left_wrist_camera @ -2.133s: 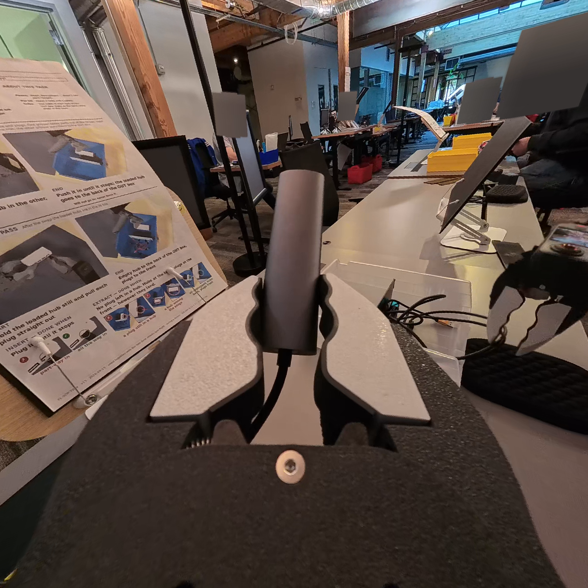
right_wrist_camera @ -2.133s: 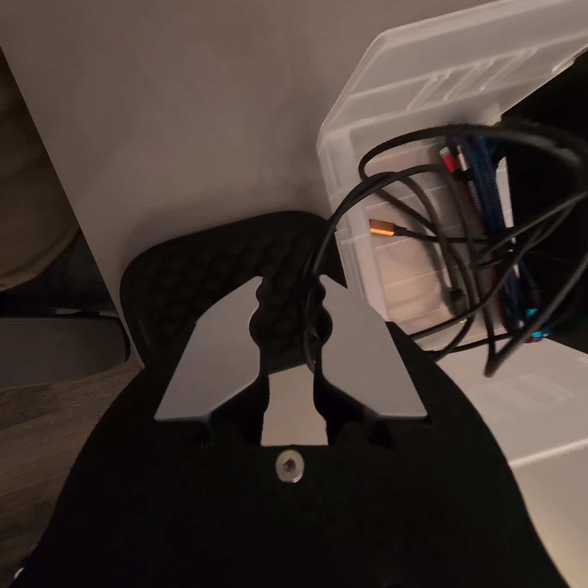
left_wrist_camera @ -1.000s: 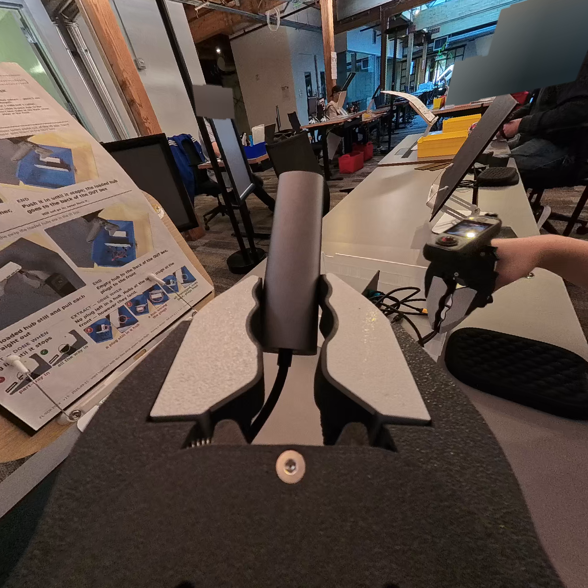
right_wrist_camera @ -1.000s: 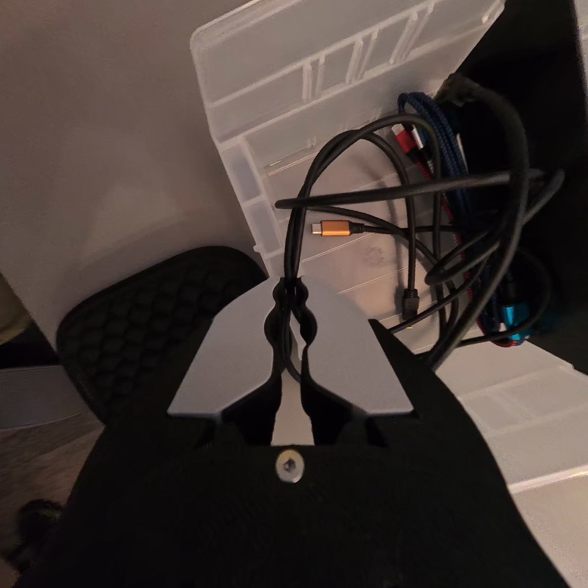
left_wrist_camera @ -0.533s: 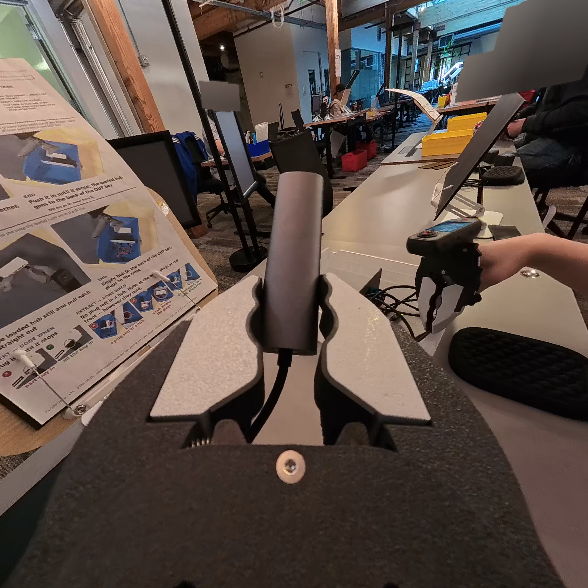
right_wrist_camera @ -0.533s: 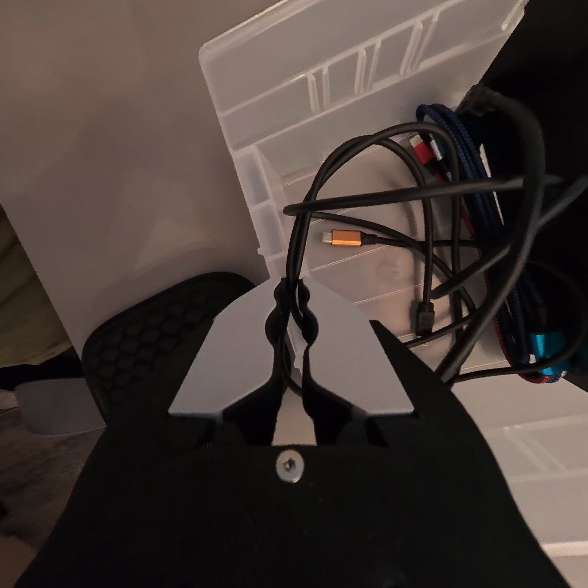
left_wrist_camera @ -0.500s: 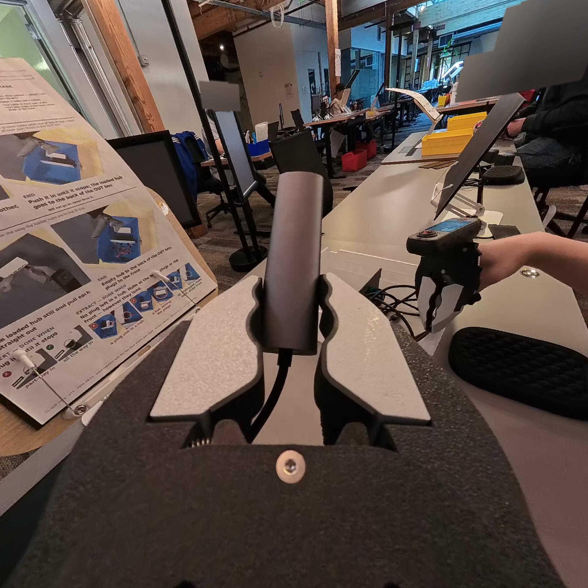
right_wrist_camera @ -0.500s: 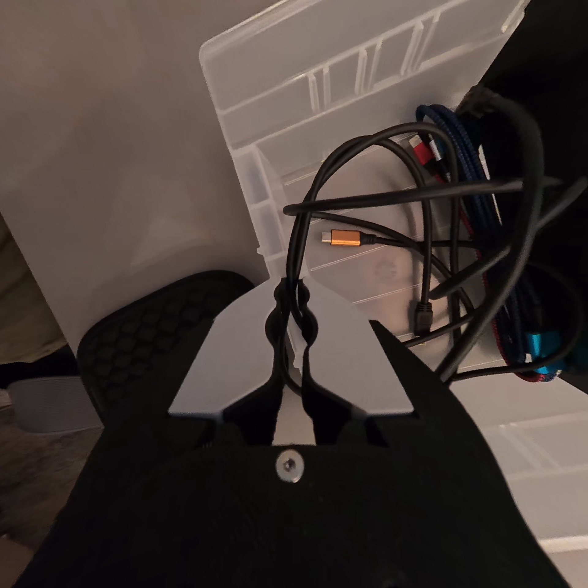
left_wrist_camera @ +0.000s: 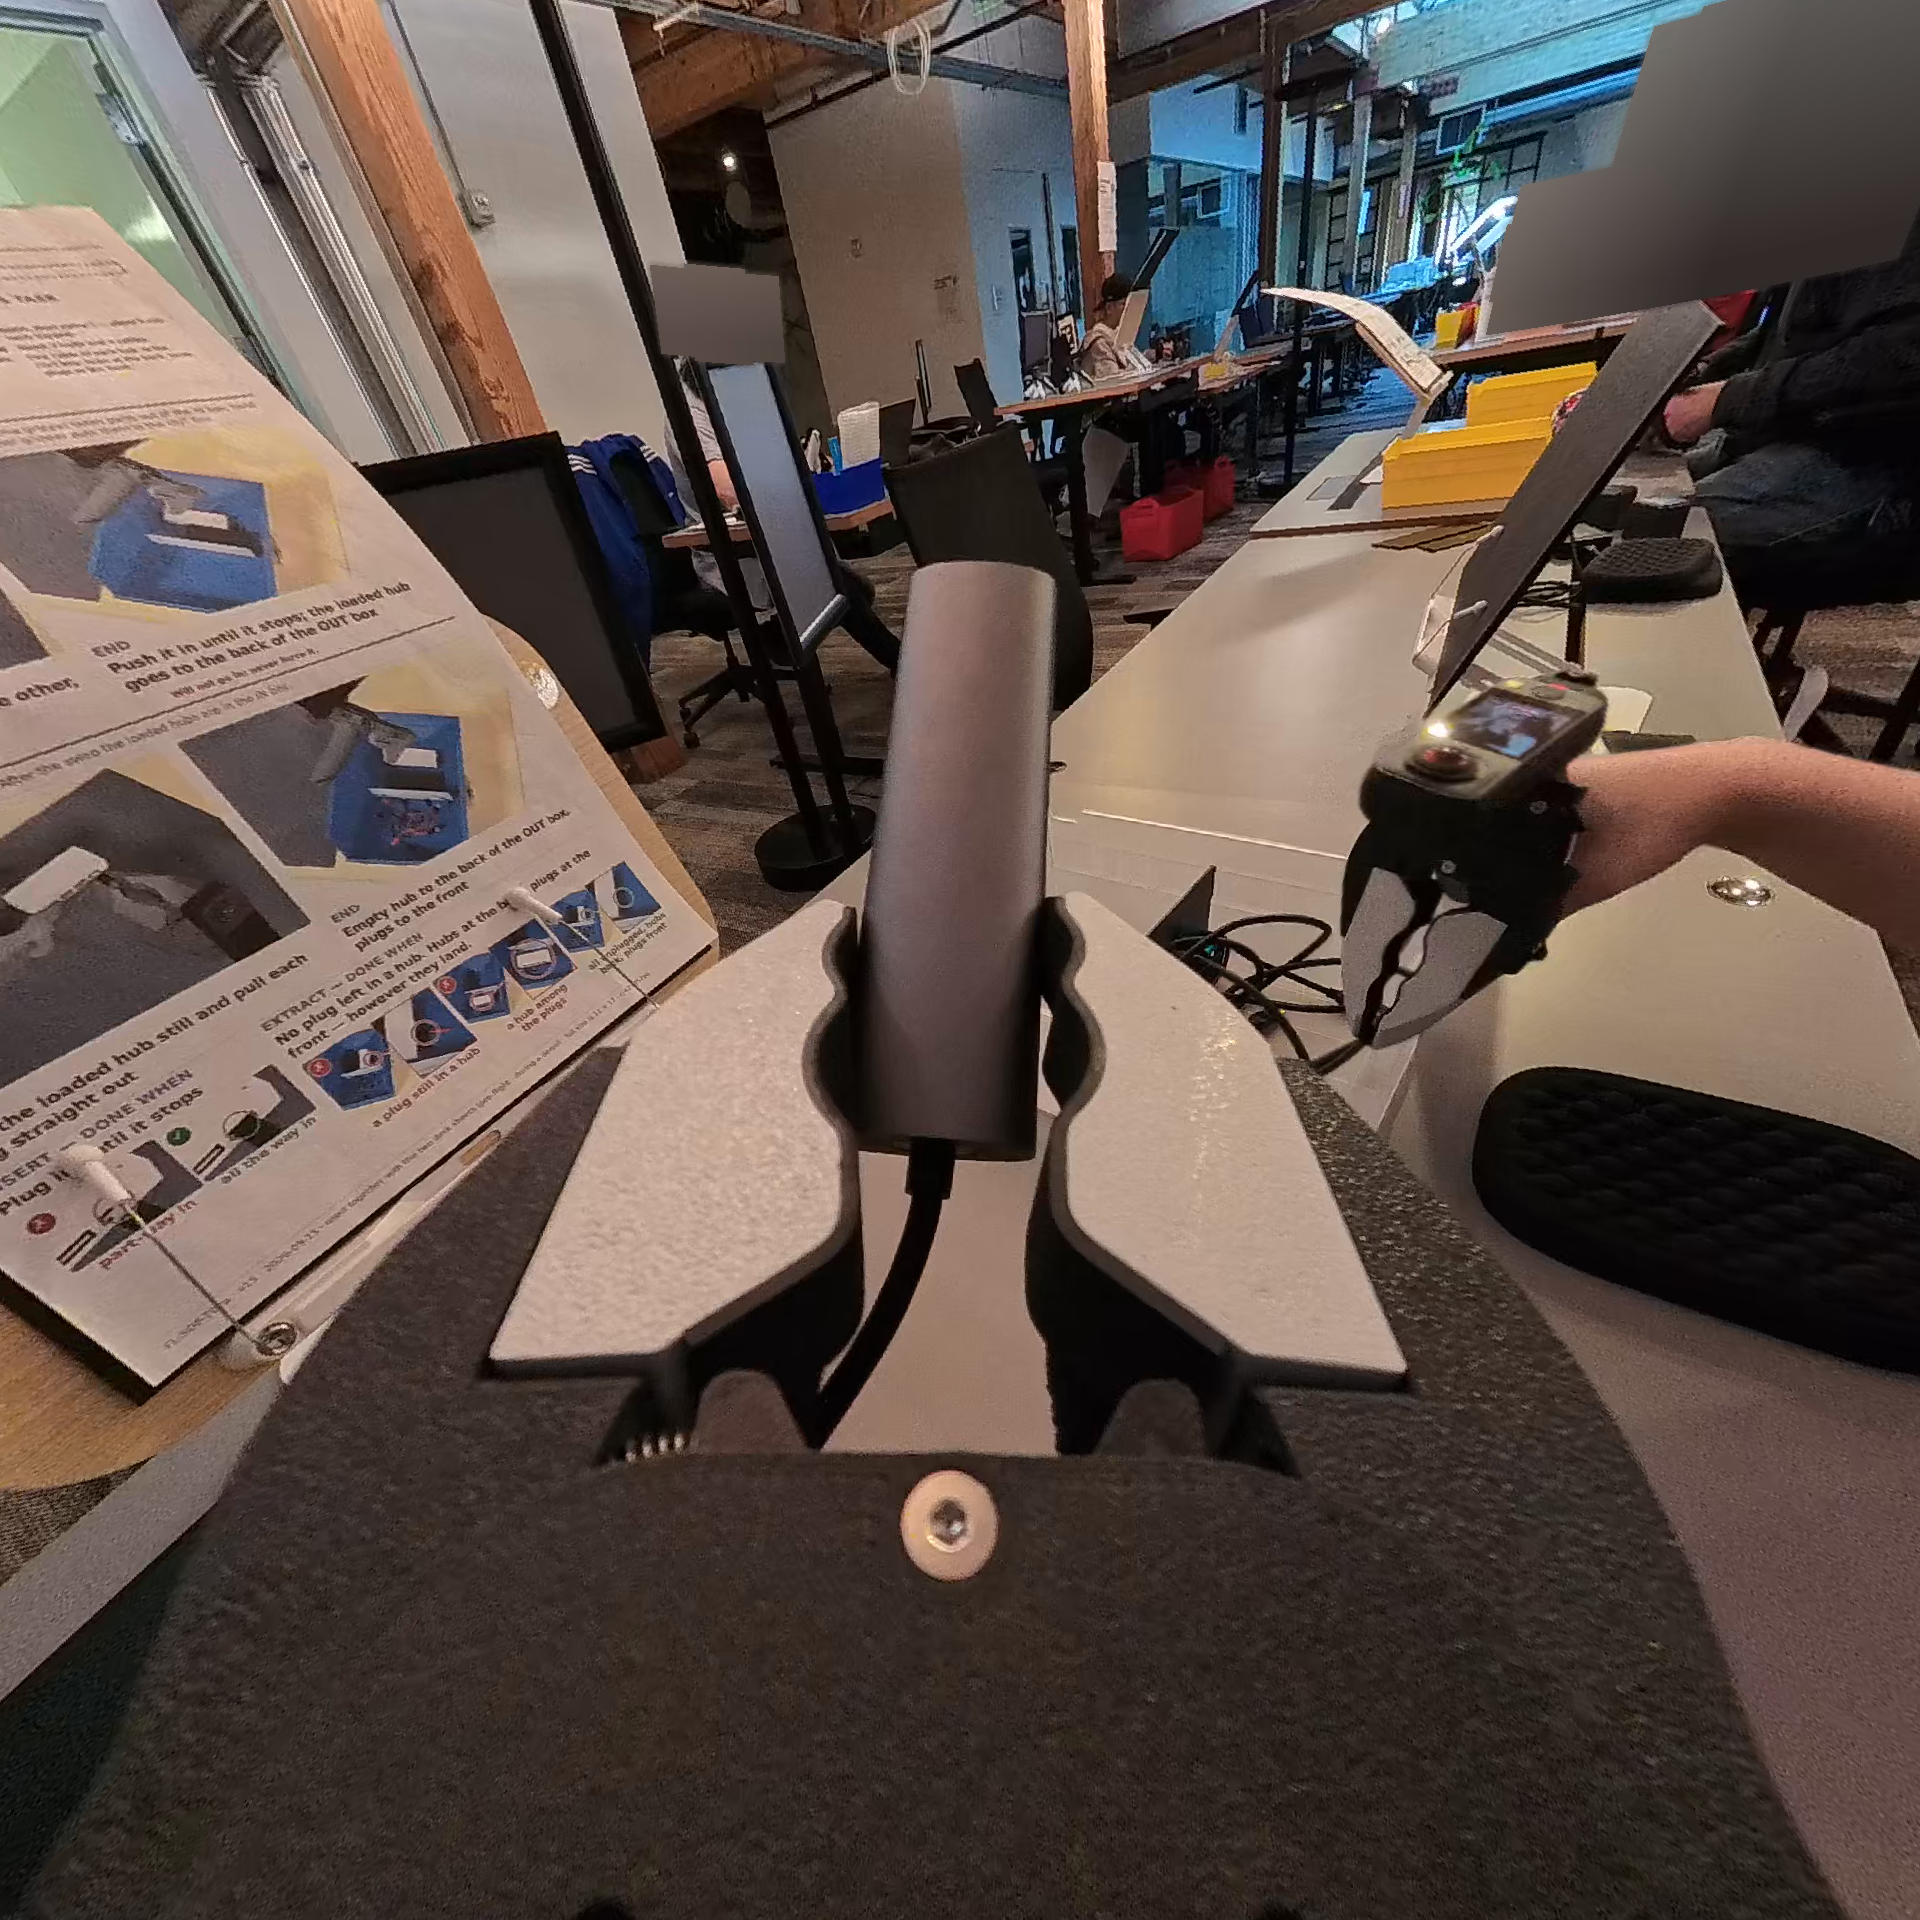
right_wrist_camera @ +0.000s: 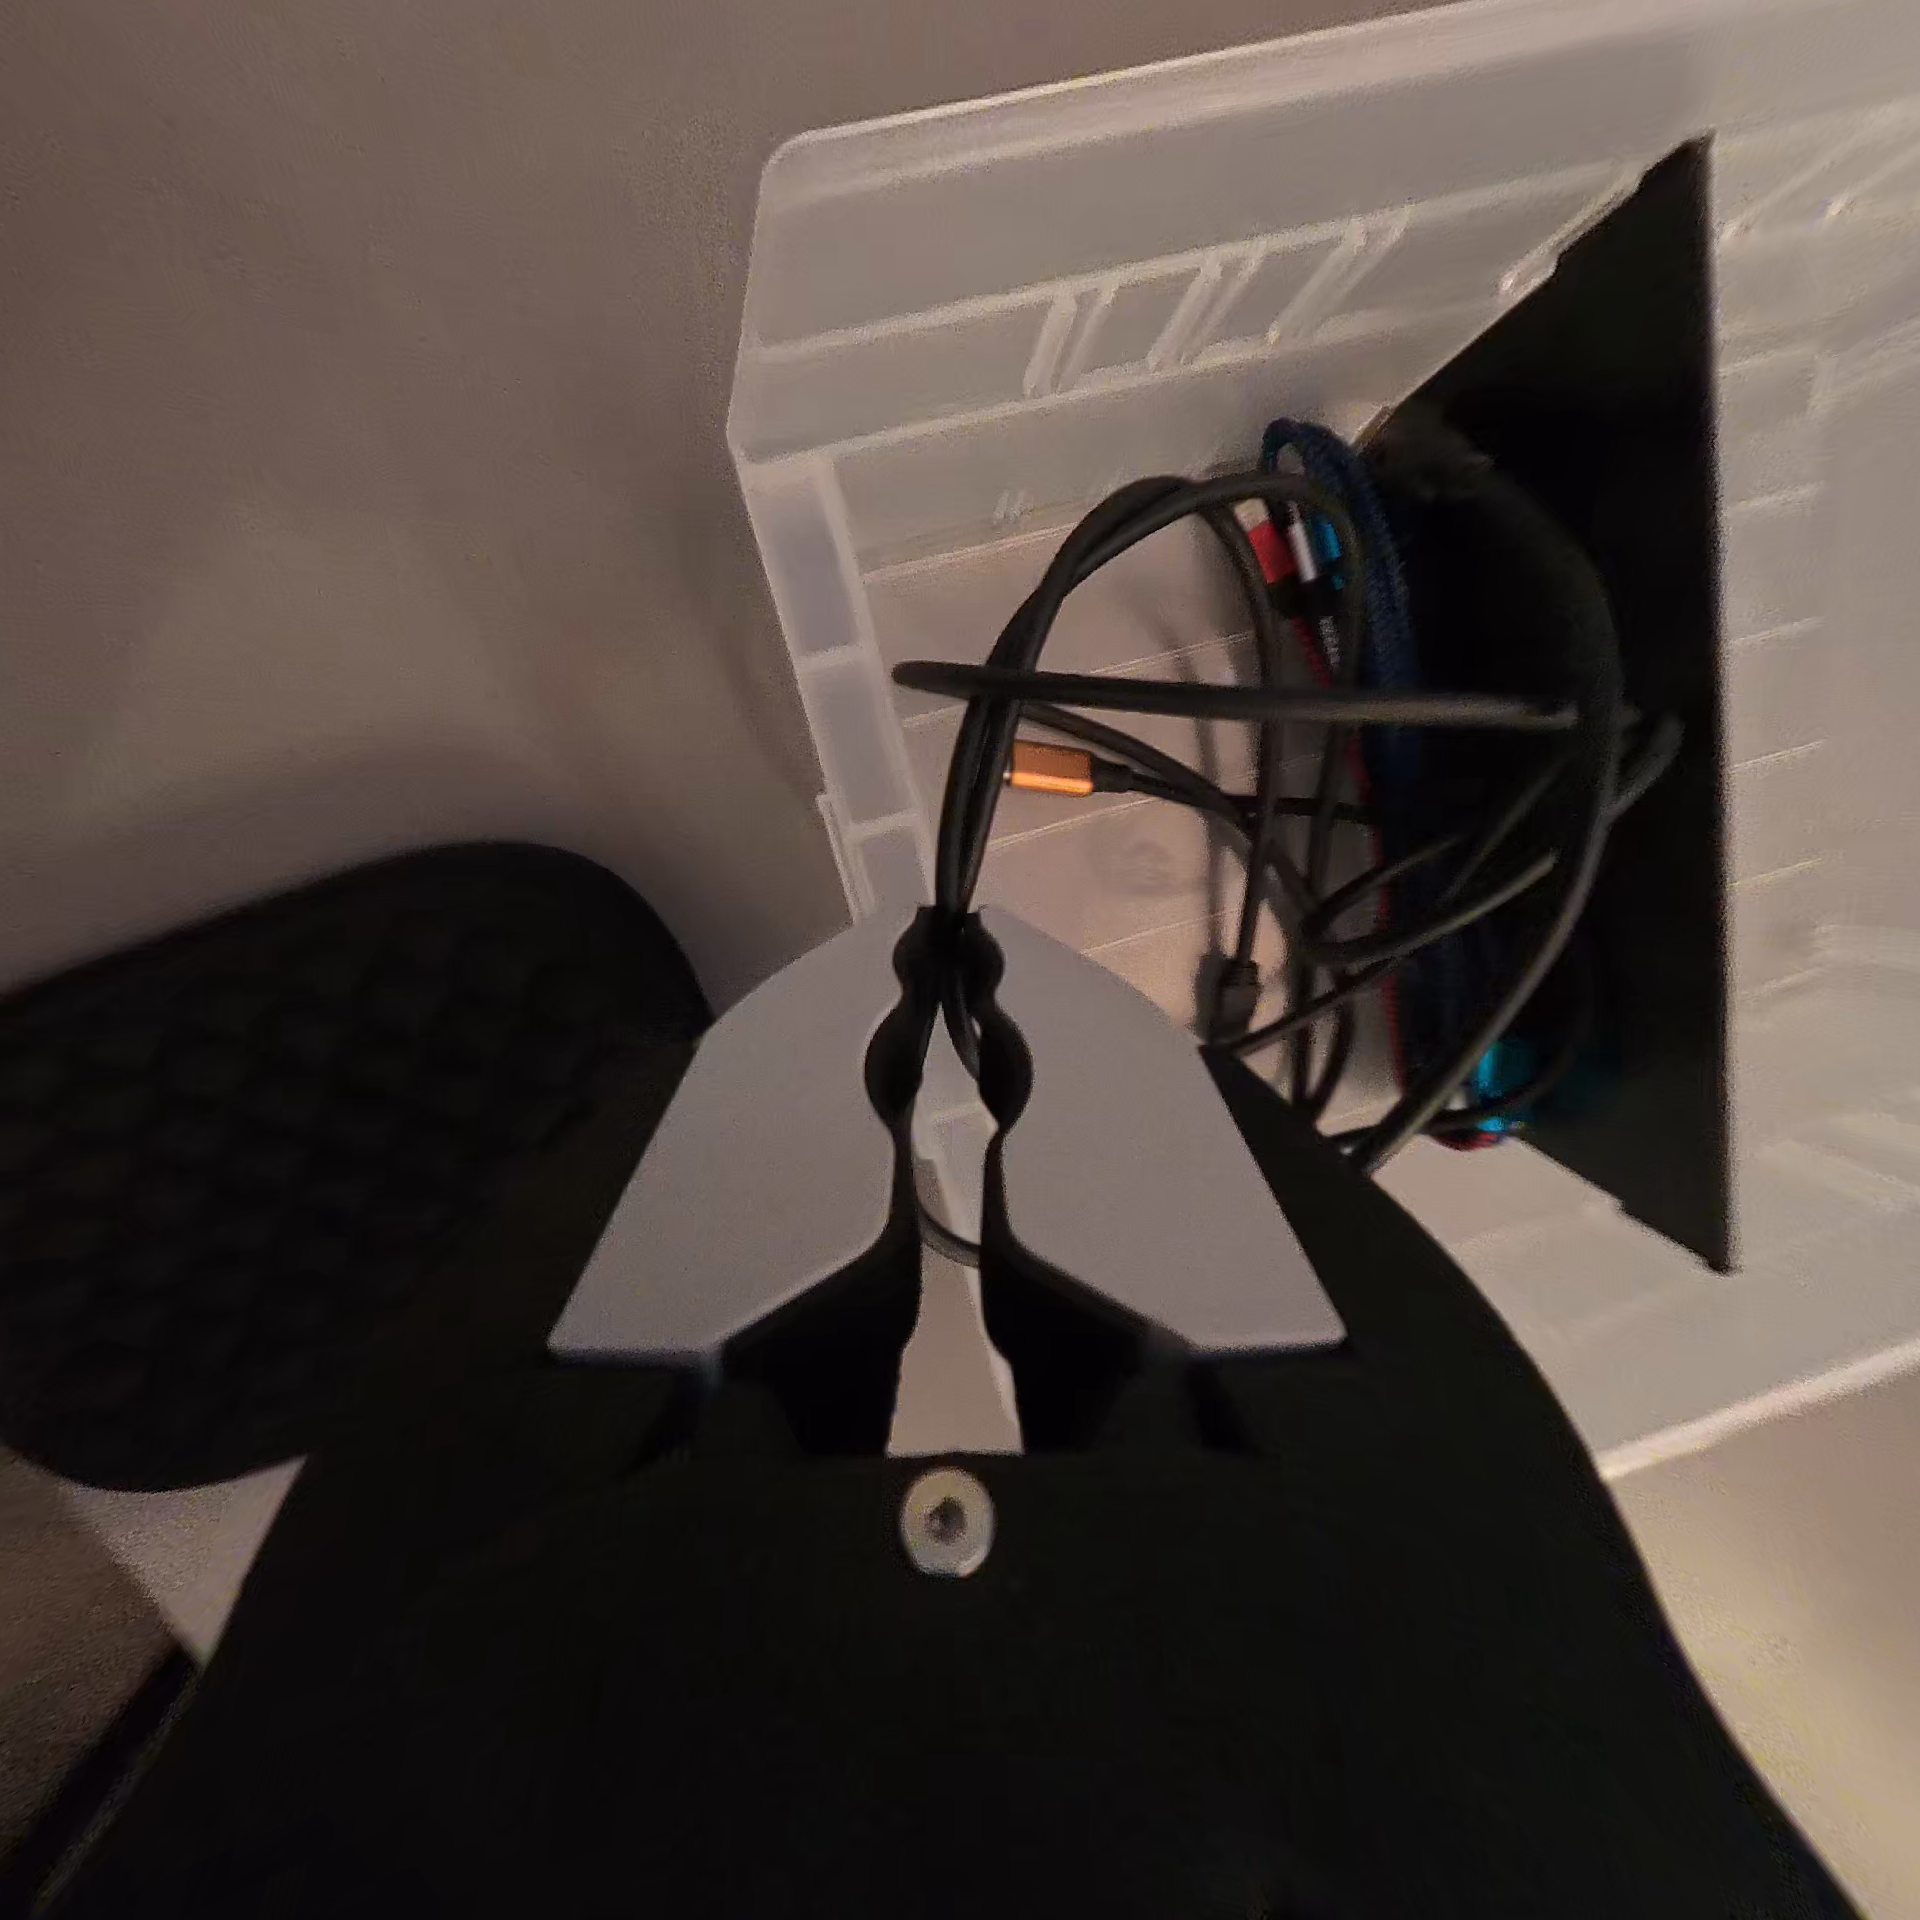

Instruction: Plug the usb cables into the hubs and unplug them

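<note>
Hub (left_wrist_camera: 961, 862): rigid, light, clamped upright in left gripper (left_wrist_camera: 948, 1023) jaws. Black cable (right_wrist_camera: 961, 821): limp, tangle-prone, pinched mid-loop by right gripper (right_wrist_camera: 943, 940); better regripped near plug.

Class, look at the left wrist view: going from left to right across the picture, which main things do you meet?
Instruction sheet → grey hub clamped in the left gripper → tangle of black cables → right gripper → black padded rest.
</note>
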The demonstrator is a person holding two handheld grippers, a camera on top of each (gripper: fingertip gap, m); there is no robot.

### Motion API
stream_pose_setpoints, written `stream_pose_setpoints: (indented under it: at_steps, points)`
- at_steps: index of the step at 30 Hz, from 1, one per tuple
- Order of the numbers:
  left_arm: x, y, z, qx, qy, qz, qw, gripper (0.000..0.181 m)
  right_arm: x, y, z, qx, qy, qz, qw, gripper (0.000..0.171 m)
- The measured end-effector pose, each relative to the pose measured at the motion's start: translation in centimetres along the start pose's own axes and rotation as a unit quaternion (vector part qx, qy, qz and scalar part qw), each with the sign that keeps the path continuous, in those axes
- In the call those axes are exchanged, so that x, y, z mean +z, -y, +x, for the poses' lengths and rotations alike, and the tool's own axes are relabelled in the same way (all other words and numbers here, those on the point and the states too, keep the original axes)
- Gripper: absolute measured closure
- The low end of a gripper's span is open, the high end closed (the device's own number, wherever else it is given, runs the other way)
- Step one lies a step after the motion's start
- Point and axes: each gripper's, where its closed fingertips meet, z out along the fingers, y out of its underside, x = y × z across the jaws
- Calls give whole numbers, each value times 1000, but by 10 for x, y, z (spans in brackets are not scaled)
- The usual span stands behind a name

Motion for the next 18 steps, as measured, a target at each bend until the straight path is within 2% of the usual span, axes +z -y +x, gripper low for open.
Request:
stream_pose_setpoints:
  at_steps: [6,10,16,18]
  points:
    - [1,0,0,1,-1,-1,1000,149,6,-4,10,-105,-41,-47,993,165]
    - [1,0,2,2,-2,-2,1000,149,12,-7,15,-125,-29,-74,989,165]
    - [4,-3,2,3,-3,-9,1000,149,16,-4,20,-41,74,-84,993,165]
    - [5,-3,3,5,-2,-10,1000,149,18,-2,23,22,103,-79,991,165]
